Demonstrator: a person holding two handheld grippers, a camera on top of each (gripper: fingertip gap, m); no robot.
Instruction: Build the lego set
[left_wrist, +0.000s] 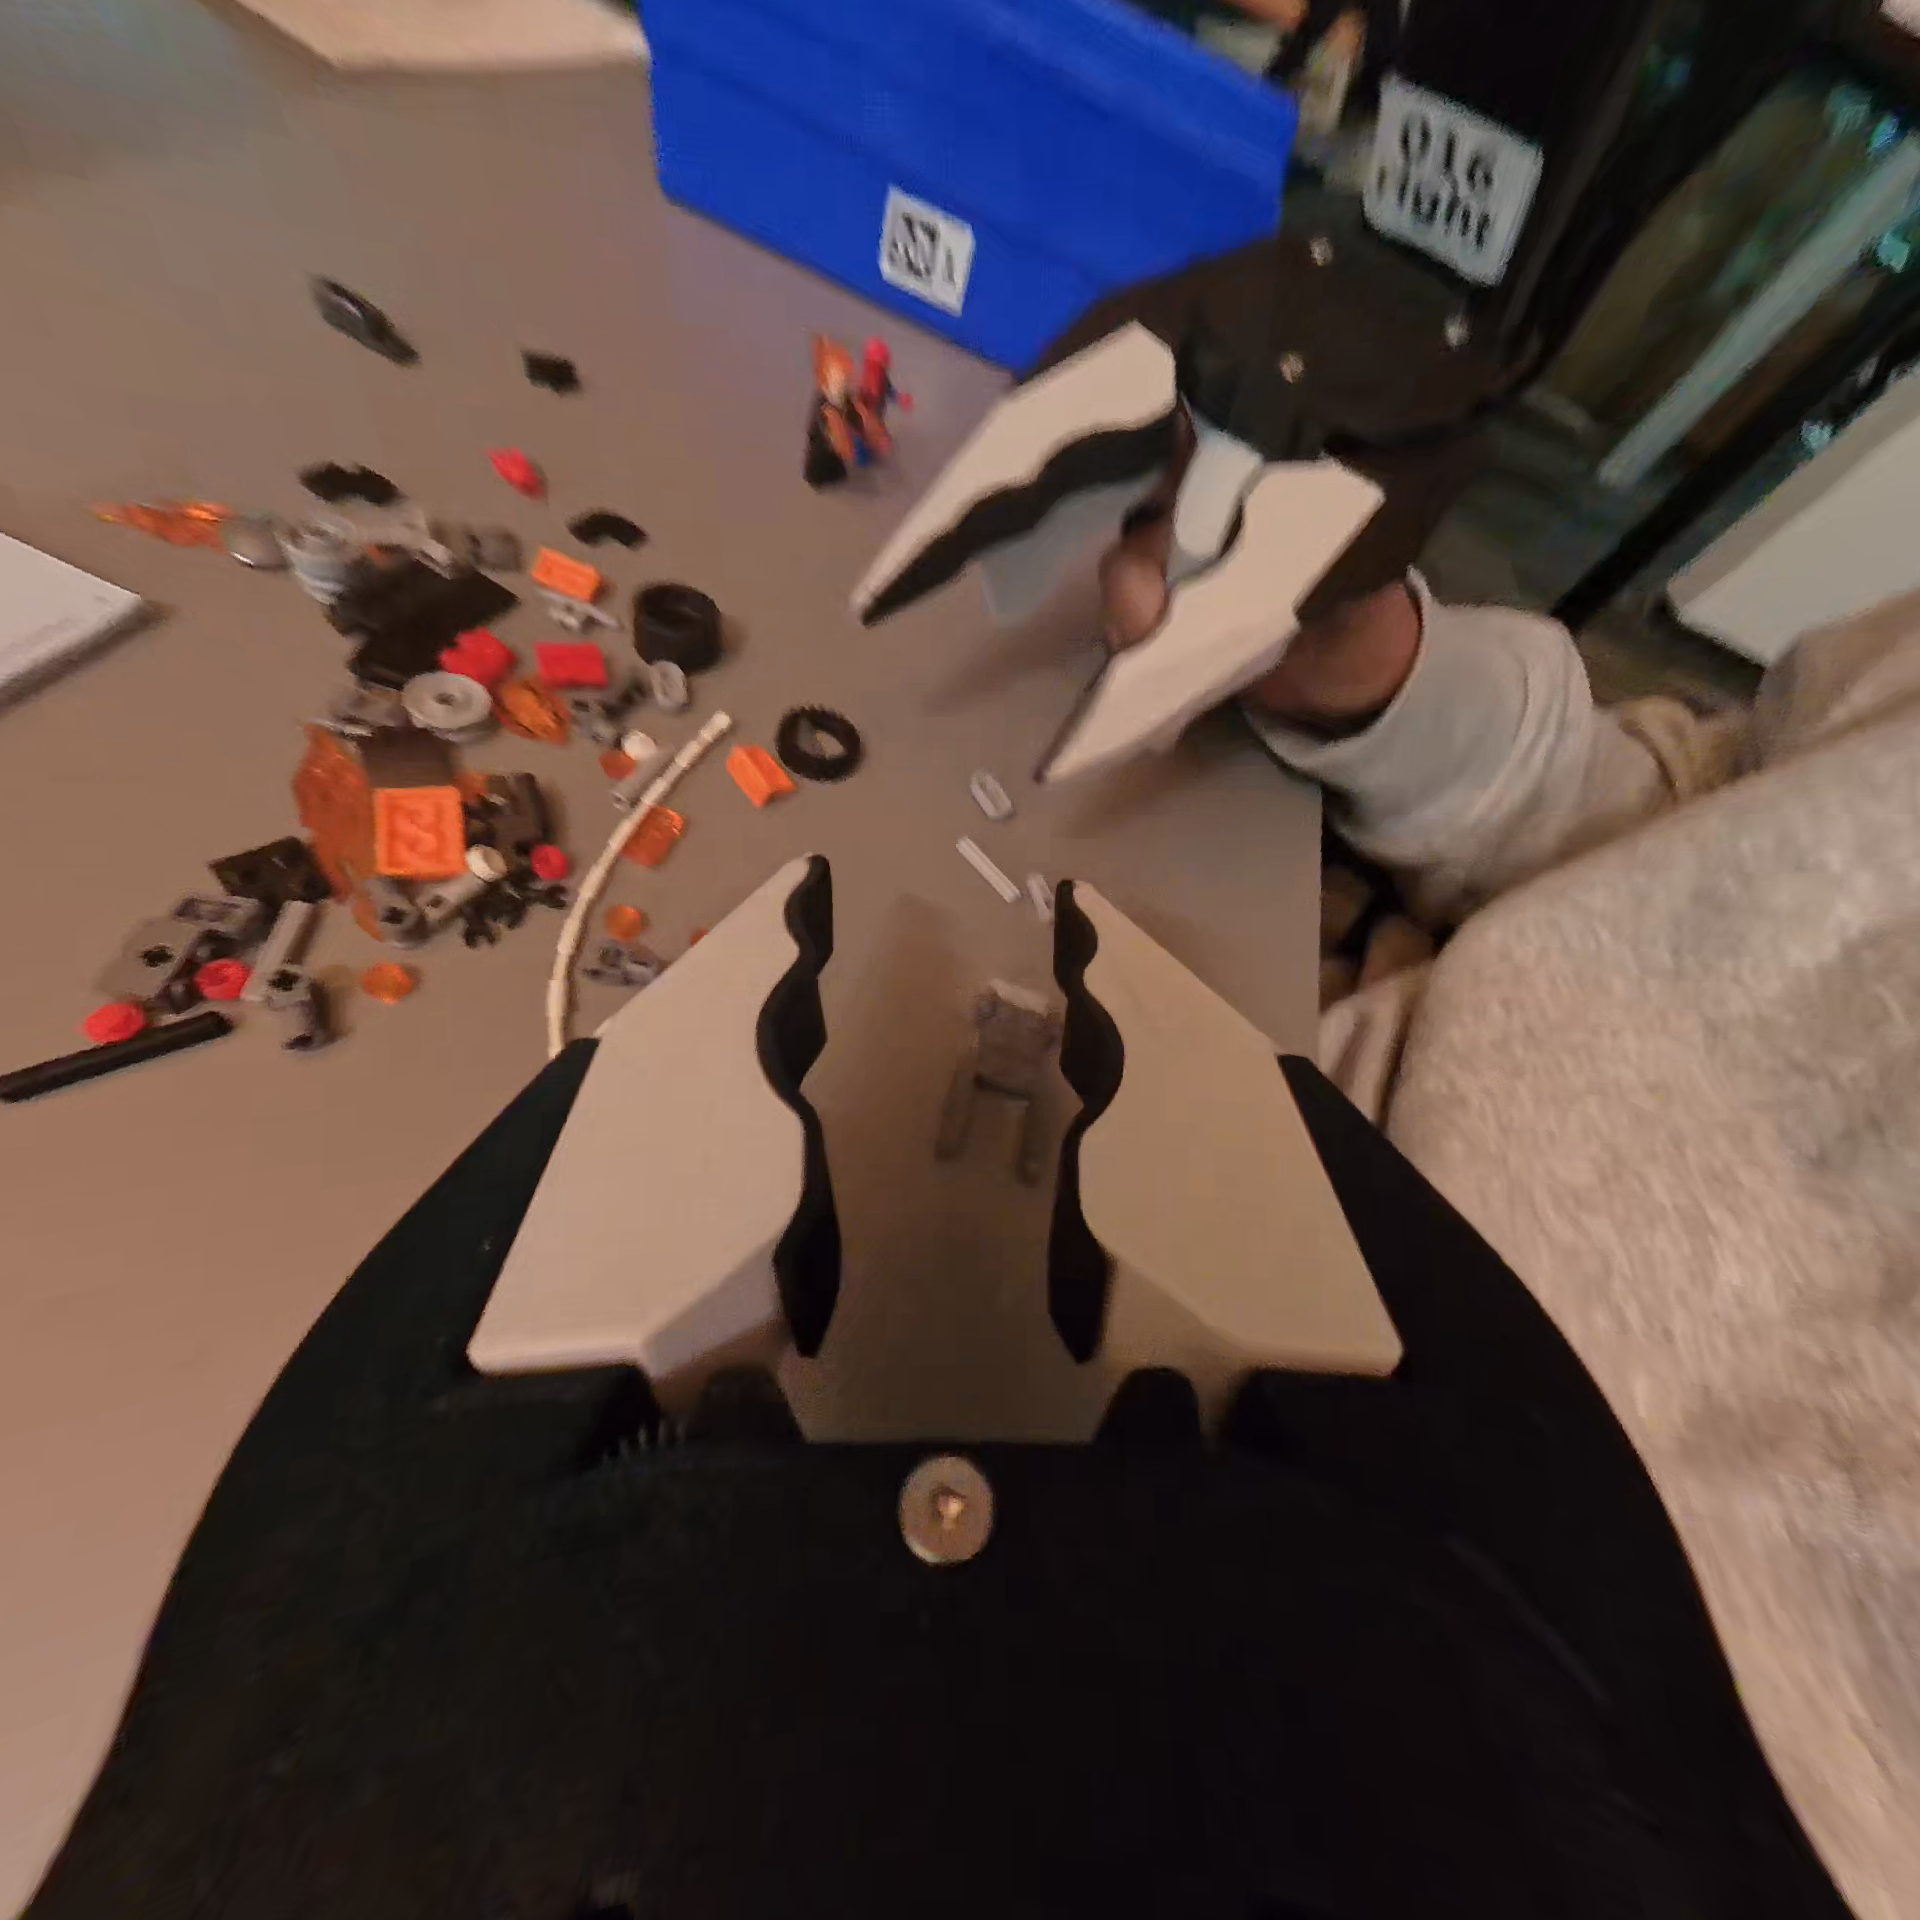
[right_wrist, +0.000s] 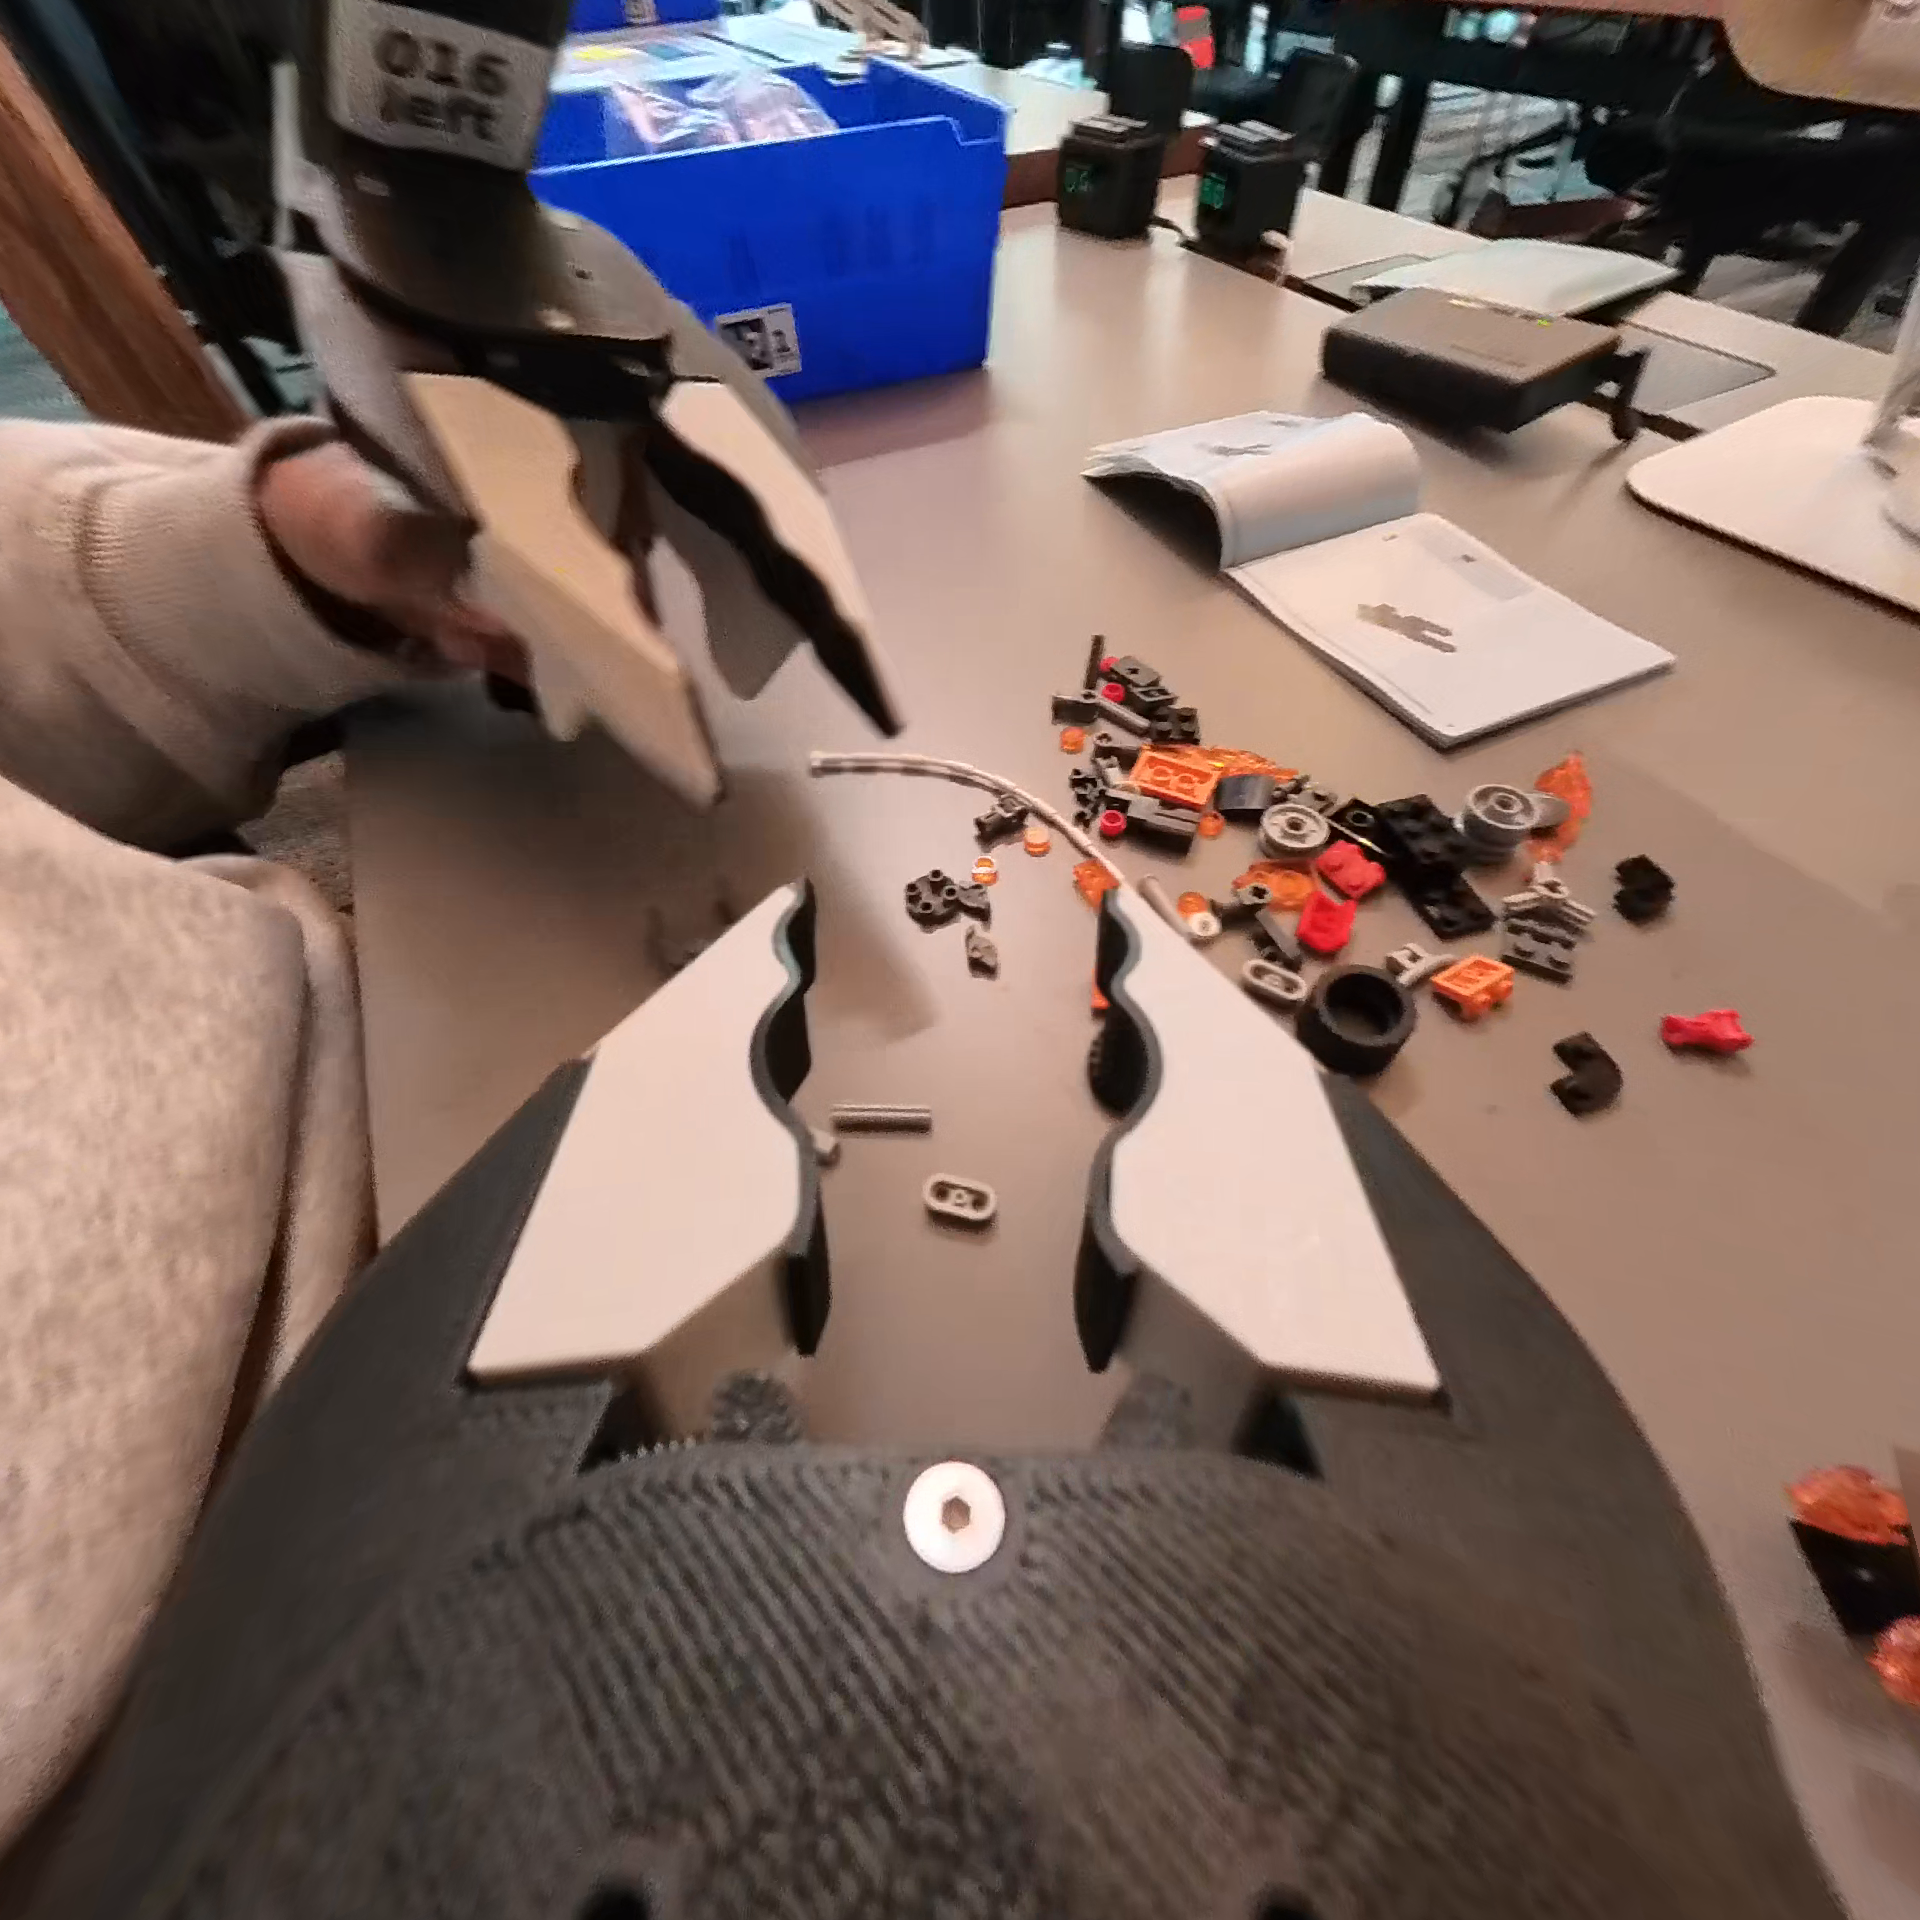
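Both tongs are spread apart and hold nothing. The left tongs (left_wrist: 940, 894) hang over a small grey piece (left_wrist: 1003, 1070) on the surface (left_wrist: 312, 1299). The right tongs (right_wrist: 961, 904) hang over a little grey oval link (right_wrist: 958, 1202). The pile of lego pieces (right_wrist: 1340, 862) lies near, beside a booklet (right_wrist: 1444, 613) and a blue bin (right_wrist: 831, 239).

Brick pile (right_wrist: 1320, 862) on table (right_wrist: 1558, 1195); bin (right_wrist: 831, 239) behind; booklet (right_wrist: 1434, 613) right.

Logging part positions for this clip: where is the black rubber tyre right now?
In the right wrist view the black rubber tyre lies on the table, right of the open right gripper, between a grey oval link and an orange brick.
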